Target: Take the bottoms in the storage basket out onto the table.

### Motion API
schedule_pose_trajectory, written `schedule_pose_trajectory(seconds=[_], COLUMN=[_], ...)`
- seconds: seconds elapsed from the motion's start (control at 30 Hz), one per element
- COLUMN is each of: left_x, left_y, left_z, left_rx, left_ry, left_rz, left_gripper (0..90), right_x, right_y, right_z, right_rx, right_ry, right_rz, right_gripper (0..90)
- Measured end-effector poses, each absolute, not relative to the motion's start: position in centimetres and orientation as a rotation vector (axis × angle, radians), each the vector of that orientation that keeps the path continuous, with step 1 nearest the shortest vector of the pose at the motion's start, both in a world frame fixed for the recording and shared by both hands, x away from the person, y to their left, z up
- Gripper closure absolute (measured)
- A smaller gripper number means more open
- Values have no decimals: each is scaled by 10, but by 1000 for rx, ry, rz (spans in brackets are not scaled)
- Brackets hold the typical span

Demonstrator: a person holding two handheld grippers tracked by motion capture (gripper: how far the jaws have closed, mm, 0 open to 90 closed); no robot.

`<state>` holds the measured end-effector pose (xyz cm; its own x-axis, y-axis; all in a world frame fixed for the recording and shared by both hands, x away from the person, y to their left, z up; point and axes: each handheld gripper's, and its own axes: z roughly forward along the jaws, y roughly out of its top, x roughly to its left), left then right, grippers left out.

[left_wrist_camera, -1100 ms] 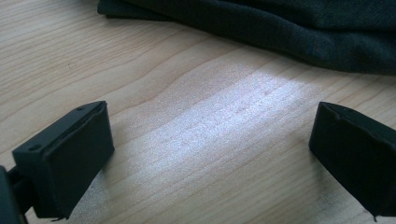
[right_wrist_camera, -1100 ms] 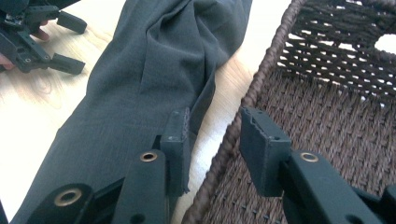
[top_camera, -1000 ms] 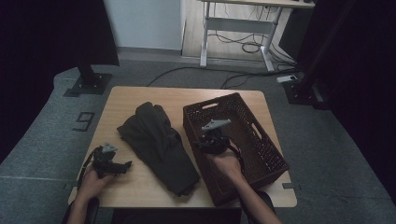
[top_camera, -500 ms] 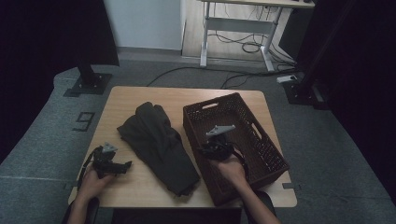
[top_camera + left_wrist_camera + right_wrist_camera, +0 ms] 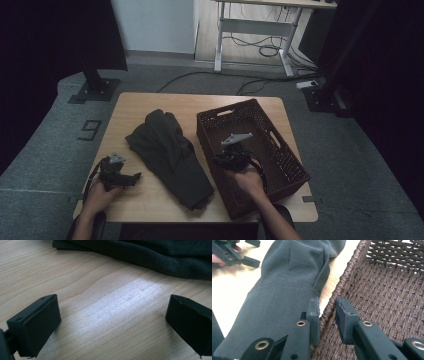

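Note:
A dark grey garment [image 5: 170, 155] lies folded along the middle of the wooden table [image 5: 145, 102]; its edge shows in the left gripper view [image 5: 150, 252]. A brown wicker basket [image 5: 250, 107] stands to its right. My right gripper [image 5: 219, 161] reaches over the basket's near left wall. In the right gripper view its jaws [image 5: 327, 307] straddle the woven rim [image 5: 342, 277] and have just been closing, with a small gap left at the pads. The garment [image 5: 287, 277] lies just outside that wall. My left gripper [image 5: 134, 177] rests open on bare wood [image 5: 112, 322], nothing between its jaws.
The basket's inside [image 5: 392, 295] is bare weave with handle slots in the walls. A desk frame [image 5: 255, 30] and cables stand on the floor beyond the table. Dark stands flank the table left and right. Bare wood lies at the table's near left corner.
The right gripper has shifted slightly toward the basket's left wall and its jaws have narrowed around the rim. The left gripper and the garment have not moved.

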<state>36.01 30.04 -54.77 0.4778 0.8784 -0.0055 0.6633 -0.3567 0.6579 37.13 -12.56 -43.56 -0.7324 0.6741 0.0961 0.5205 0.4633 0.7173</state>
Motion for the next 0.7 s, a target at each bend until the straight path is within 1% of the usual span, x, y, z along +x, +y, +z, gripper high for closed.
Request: schedule_pose_trajectory(seconds=[0.23, 0.7], left_x=[360, 360], left_y=[300, 300], left_z=[-548, -548], left_rx=[2132, 2132], left_ry=[1269, 1270], left_rz=[469, 469], left_gripper=[0, 0], right_x=[382, 416], right_y=[-130, -140], right_z=[-435, -435], right_rx=[1051, 1070], right_ry=[2498, 2474], right_rz=[1103, 1092], right_gripper=[744, 759])
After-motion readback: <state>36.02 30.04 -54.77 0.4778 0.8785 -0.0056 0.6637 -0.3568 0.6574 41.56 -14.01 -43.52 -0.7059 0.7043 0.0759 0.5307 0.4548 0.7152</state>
